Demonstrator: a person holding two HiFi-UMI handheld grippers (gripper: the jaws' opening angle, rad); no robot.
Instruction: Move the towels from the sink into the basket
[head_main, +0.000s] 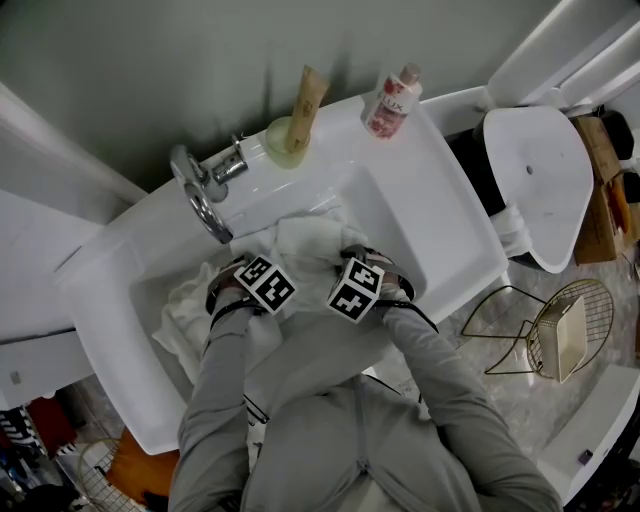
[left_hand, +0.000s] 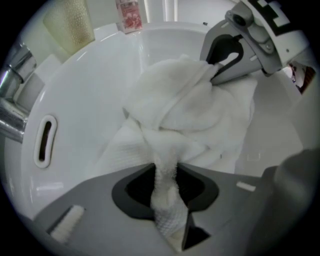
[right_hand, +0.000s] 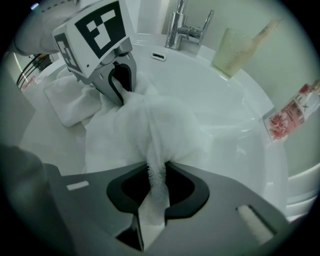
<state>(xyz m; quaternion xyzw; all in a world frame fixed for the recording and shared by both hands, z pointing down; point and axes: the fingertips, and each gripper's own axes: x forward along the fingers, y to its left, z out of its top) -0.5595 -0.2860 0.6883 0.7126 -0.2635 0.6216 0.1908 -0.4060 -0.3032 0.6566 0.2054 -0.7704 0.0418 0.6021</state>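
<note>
In the head view, both arms in grey sleeves (head_main: 420, 370) are being stretched from the bottom centre up into the middle of the frame. The tongs are being held side by side over the sink (head_main: 445, 215), their marker cubes close together.

The left tongs (left_hand: 167, 200) are being kept clamped on a bunched fold of the white towel (head_main: 315, 240). The right tongs (right_hand: 155, 197) are being kept clamped on another fold of the same towel. The towel is being held heaped in the basin, just below the tap (head_main: 205, 195). A second towel (head_main: 190, 310) is lying crumpled at the basin's left end.

A cup (head_main: 285, 145) holding a tube and a pink bottle (head_main: 392, 100) are being carried on the back rim. A wire basket (head_main: 580, 310) is sitting on the floor at the lower right, well apart from the sink, with a pale object inside.
</note>
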